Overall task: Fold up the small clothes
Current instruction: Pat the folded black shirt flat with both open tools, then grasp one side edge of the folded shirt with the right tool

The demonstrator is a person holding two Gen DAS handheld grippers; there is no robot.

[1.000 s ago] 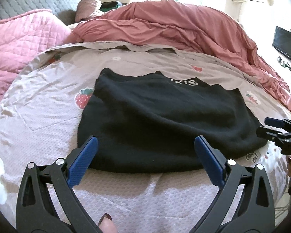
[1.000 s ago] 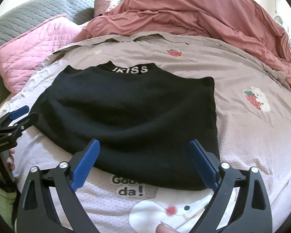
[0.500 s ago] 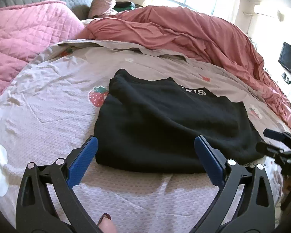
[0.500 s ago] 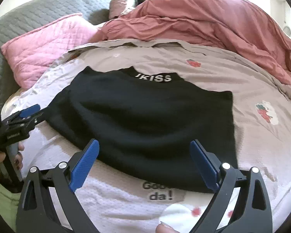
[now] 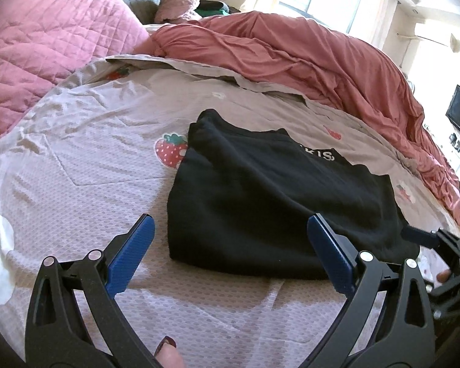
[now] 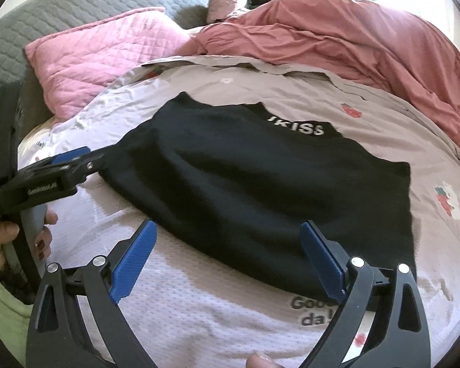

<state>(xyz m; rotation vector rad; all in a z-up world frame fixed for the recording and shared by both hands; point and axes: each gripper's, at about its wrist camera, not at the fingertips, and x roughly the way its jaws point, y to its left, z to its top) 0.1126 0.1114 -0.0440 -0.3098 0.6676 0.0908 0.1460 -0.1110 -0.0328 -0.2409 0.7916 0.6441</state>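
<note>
Black knit garment (image 5: 279, 202) with white lettering on its far edge lies flat on the pale printed bedsheet (image 5: 86, 159), folded into a rough rectangle. In the left wrist view the left claw (image 5: 230, 253) is spread wide, its blue-padded fingers (image 5: 132, 254) straddling the garment's near left corner from just short of it, holding nothing; whether the pads touch the sheet cannot be told. The right claw (image 5: 414, 234) shows at the far right of that view, just beside the garment's near right corner, too little of it visible there to judge its opening.

In the right wrist view the right claw (image 6: 228, 256) is also spread wide and empty, with the garment's (image 6: 260, 190) near edge lying between and just ahead of its fingers. The left claw (image 6: 86, 156) enters from the left, its tips at the garment's left edge, gripped by a hand (image 6: 24, 233) with dark-painted nails. Beyond the garment, ahead of both claws, a crumpled rust-pink duvet (image 6: 352, 30) is heaped, and a pink quilted pillow (image 6: 107, 46) rests ahead to the left.
</note>
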